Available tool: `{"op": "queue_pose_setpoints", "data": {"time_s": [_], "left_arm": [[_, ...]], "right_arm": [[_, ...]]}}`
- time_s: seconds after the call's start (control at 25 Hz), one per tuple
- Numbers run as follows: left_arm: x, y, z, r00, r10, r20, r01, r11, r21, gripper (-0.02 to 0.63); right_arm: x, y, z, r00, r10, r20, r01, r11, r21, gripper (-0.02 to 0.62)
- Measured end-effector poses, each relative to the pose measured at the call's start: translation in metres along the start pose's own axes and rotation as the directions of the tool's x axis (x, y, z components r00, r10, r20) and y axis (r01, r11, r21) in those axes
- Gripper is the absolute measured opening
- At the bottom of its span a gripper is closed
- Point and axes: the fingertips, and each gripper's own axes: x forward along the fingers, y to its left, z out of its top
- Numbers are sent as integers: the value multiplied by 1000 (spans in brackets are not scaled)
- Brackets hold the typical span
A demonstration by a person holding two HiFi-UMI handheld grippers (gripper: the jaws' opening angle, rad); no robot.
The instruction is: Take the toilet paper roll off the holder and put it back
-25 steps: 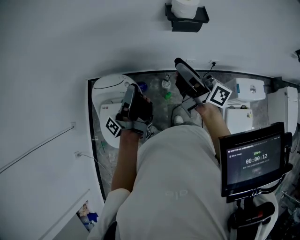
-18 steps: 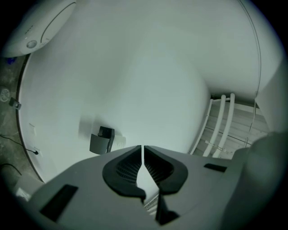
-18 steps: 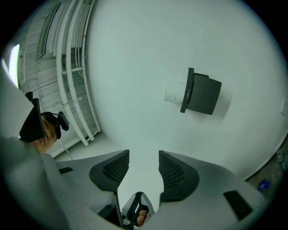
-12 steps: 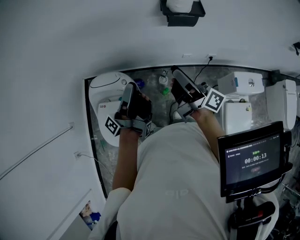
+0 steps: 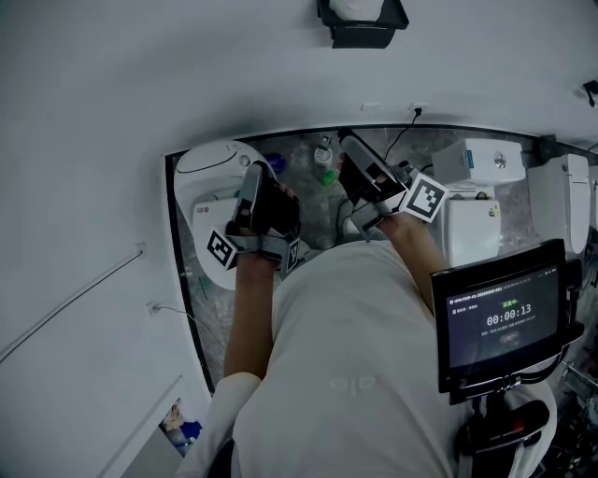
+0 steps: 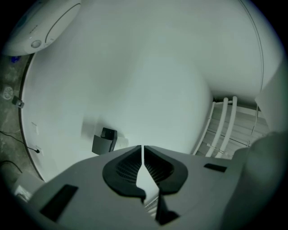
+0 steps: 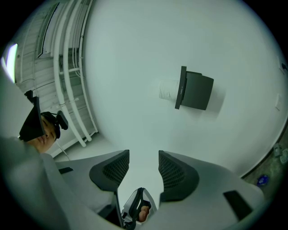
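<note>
A black wall holder (image 5: 363, 25) hangs on the white wall at the top of the head view, with the white toilet paper roll (image 5: 356, 7) sitting in it. The right gripper view shows the holder (image 7: 195, 91) ahead and well away, the roll (image 7: 168, 90) sticking out at its left side. My right gripper (image 7: 144, 157) is open with nothing between its jaws. In the left gripper view the holder (image 6: 104, 140) is small and far off. My left gripper (image 6: 143, 148) is shut and empty. Both grippers (image 5: 250, 182) (image 5: 349, 145) are held low, far below the holder.
A white toilet (image 5: 211, 175) stands on the marble floor at the left. White cisterns (image 5: 486, 166) stand at the right, and small bottles (image 5: 324, 154) lie between. A monitor on a stand (image 5: 505, 317) is at the lower right. White pipes (image 7: 72, 67) run along the wall.
The holder has slid up toward the top edge of the head view. Both grippers have shifted slightly up and left. Their jaw states look the same.
</note>
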Motion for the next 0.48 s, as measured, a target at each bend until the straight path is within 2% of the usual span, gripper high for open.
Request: {"op": "queue_pose_setpoints", "data": {"time_s": [0.48], "left_arm": [[-3, -2, 2, 1000, 1, 7, -1, 1000, 15, 6]], "right_arm": [[4, 2, 0, 1000, 20, 9, -20, 1000, 12, 210]]}}
